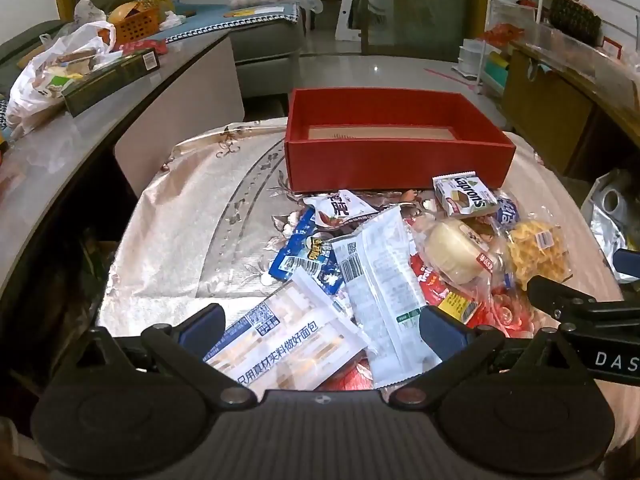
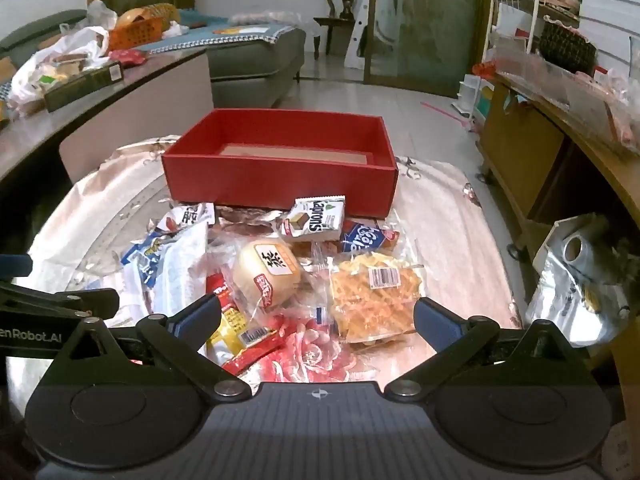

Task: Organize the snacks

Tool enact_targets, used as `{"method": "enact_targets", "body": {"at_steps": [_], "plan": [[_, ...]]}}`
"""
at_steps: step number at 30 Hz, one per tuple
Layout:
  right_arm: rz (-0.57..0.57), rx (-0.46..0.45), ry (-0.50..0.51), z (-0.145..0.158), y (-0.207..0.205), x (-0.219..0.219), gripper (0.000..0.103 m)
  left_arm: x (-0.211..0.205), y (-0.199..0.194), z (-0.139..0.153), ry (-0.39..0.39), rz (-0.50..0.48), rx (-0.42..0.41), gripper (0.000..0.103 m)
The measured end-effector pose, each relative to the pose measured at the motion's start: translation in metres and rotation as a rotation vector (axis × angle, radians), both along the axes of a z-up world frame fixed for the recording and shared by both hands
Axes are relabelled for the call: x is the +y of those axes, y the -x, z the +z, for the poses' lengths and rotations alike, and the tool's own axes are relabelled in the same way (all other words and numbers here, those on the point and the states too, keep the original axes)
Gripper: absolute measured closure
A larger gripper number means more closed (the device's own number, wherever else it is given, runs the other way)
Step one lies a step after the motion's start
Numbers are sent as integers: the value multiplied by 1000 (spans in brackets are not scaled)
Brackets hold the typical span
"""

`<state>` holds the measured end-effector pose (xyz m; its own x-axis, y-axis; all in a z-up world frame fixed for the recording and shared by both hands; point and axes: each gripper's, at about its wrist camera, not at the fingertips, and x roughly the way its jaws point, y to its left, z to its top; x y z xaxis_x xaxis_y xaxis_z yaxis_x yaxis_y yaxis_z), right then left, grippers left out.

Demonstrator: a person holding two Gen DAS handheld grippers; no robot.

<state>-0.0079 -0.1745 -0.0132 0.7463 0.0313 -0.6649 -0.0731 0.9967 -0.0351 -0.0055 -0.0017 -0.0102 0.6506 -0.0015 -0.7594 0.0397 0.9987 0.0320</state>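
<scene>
- The left tongs [image 1: 320, 334] are spread wide and hold nothing; they hang over a long white bread packet [image 1: 288, 344] and a white wrapper with a barcode [image 1: 380, 276].
- The right tongs [image 2: 318, 322] are likewise spread wide and empty, above a red packet [image 2: 240, 320], with a waffle-like snack in clear wrap [image 2: 372, 296] just beside the right finger.
- A round pale bun [image 2: 268, 272] lies between the red packet and the waffle-like snack.
- The snack heap sits on the cloth-covered desk [image 1: 180, 240]; a small wafer packet [image 1: 464, 196] leans against the heap's far edge.
- The red box [image 1: 396, 148] stands just behind the heap, open-topped, its cardboard floor bare where visible.
</scene>
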Motion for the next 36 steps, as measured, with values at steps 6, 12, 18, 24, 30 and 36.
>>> {"method": "enact_targets", "body": {"at_steps": [6,12,18,24,30,36], "plan": [[-4,11,2,-1,-1,0,0,0,-8,3,-2,-4,11,4],[-5,27,5,-2,-3,0,0,-1,-7,2,-4,-6,14,4],[-4,40,5,-4,-3,1,0,-2,-6,3,-6,-12,10,4],[-2,48,12,-7,-4,2,0,-3,-6,4,-12,-21,6,4],[-1,52,9,-7,-4,1,0,-3,-6,4,-13,-22,5,4],[-1,52,10,-7,-4,2,0,-4,-5,4,-13,-24,3,4]]}}
